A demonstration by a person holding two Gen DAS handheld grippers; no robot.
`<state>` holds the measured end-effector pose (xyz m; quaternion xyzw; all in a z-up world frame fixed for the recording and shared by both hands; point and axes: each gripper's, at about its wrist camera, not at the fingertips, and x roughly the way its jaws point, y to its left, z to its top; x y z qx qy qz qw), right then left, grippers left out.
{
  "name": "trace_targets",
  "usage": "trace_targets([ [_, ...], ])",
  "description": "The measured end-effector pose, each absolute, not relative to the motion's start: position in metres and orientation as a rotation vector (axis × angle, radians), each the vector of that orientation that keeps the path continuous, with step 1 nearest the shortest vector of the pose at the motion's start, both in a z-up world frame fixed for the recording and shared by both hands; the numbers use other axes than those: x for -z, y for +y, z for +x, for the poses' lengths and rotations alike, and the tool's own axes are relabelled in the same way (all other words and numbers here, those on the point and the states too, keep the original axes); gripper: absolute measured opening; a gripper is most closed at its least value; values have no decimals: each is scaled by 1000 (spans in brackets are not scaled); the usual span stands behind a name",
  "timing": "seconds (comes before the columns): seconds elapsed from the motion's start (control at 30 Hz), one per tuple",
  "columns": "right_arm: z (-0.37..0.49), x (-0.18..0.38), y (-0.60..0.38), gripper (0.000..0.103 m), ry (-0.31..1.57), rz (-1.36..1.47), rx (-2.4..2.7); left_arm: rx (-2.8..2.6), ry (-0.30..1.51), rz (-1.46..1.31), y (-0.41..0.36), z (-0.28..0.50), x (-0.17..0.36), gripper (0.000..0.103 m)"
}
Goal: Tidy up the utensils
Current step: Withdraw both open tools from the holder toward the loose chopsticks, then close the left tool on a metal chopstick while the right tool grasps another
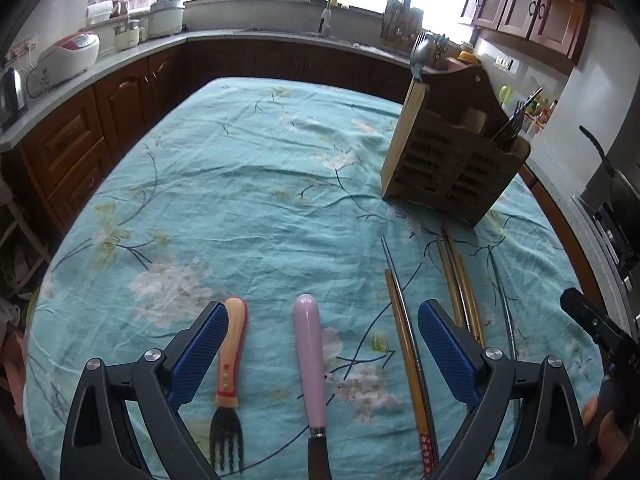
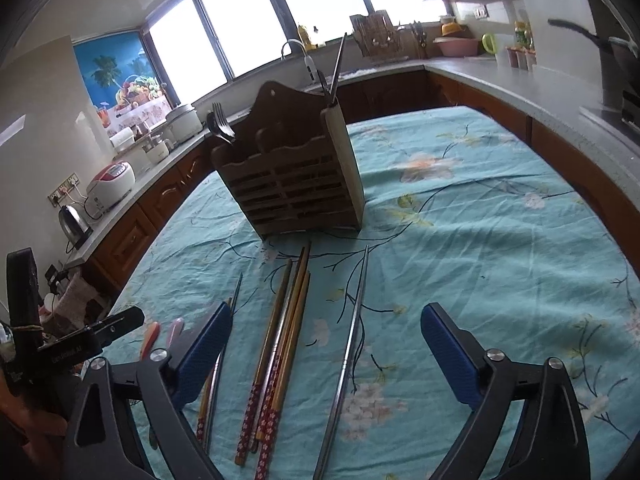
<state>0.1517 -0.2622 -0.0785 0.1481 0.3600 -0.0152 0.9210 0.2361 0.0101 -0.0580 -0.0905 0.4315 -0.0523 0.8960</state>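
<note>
My left gripper (image 1: 323, 322) is open and empty, low over the table. Between its fingers lie a pink-handled knife (image 1: 310, 360) and an orange-handled child's fork (image 1: 231, 364), the fork close to the left finger. Wooden chopsticks (image 1: 408, 344) and metal ones (image 1: 502, 300) lie to the right. The wooden utensil caddy (image 1: 452, 160) stands at the far right, holding forks and a spoon. My right gripper (image 2: 326, 326) is open and empty above a metal chopstick (image 2: 348, 356). Wooden chopsticks (image 2: 280, 344) lie by its left finger. The caddy (image 2: 292, 176) stands straight ahead.
The table wears a teal floral cloth (image 1: 240, 184). Kitchen counters with a rice cooker (image 1: 68, 56) and kettle (image 2: 74, 220) ring the table. The left gripper's body (image 2: 76, 344) shows at the right view's left edge.
</note>
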Motion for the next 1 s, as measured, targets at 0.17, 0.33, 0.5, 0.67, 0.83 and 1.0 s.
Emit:
trace_targets([
  [0.17,170,88,-266,86,777,304,27,139,952,-184,4,262,69,79],
  [0.33,191,96,-271,75,814,295,32,177,984,-167,-8,289,78,72],
  [0.5,214,106,-278,55,868,284,49,204,1009,-139,-21,318,88,62],
  [0.67,235,114,-283,52,910,277,52,239,1041,-126,-32,347,98,58],
  [0.83,254,124,-283,45,955,244,53,269,1085,-90,-45,367,113,43],
  [1.0,265,137,-277,35,988,188,67,279,1095,-24,-57,371,122,14],
])
